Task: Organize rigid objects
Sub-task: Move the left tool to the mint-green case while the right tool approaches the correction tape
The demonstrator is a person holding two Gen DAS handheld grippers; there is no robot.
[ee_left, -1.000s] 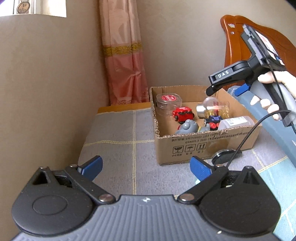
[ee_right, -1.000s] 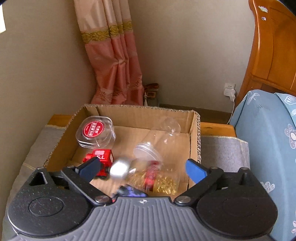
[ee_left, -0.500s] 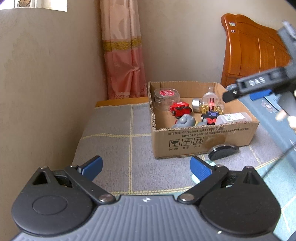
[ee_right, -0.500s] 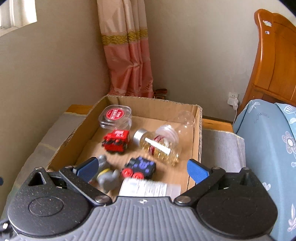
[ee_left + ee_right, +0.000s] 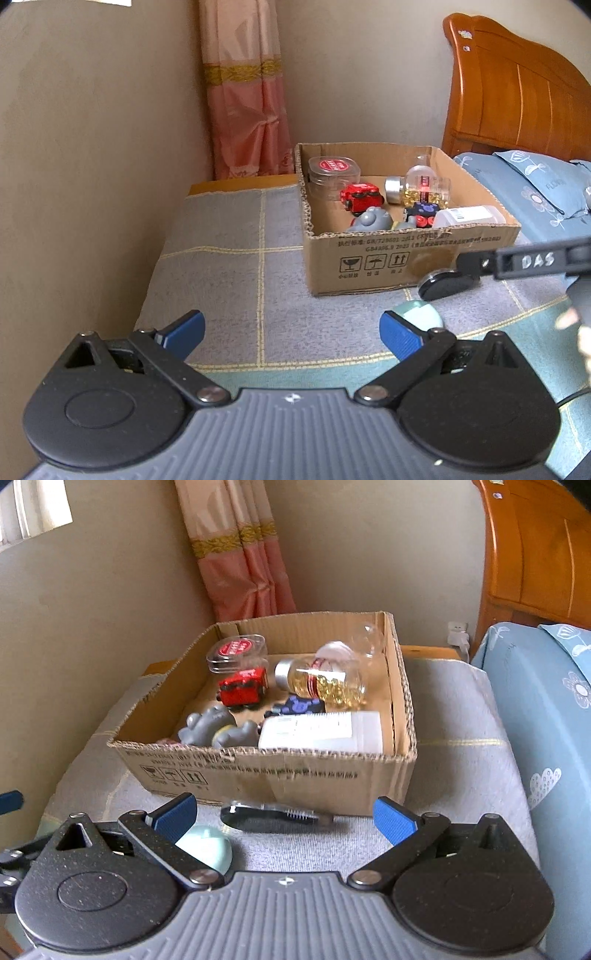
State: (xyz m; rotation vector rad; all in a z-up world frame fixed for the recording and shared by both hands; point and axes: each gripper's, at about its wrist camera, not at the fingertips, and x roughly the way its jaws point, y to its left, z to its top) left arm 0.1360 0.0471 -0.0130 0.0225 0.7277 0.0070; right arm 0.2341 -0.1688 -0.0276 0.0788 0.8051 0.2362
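With the capsule bottle (image 5: 325,681) dropped in the cardboard box (image 5: 280,771), the emptied right gripper (image 5: 284,818), spread, is pulled back toward the black brush (image 5: 273,816) in front of it.

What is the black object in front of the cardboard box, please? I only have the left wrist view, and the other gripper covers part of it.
Observer: The right wrist view shows the black object whole. It is long, lies flat along the cardboard box front wall, and has a ribbed section toward its right end.
Operator: Are the right gripper's jaws open?
Observer: Yes, the right gripper is open and empty.
Operator: Is anything behind the box?
Observer: A white plug sits at the wall beside the headboard.
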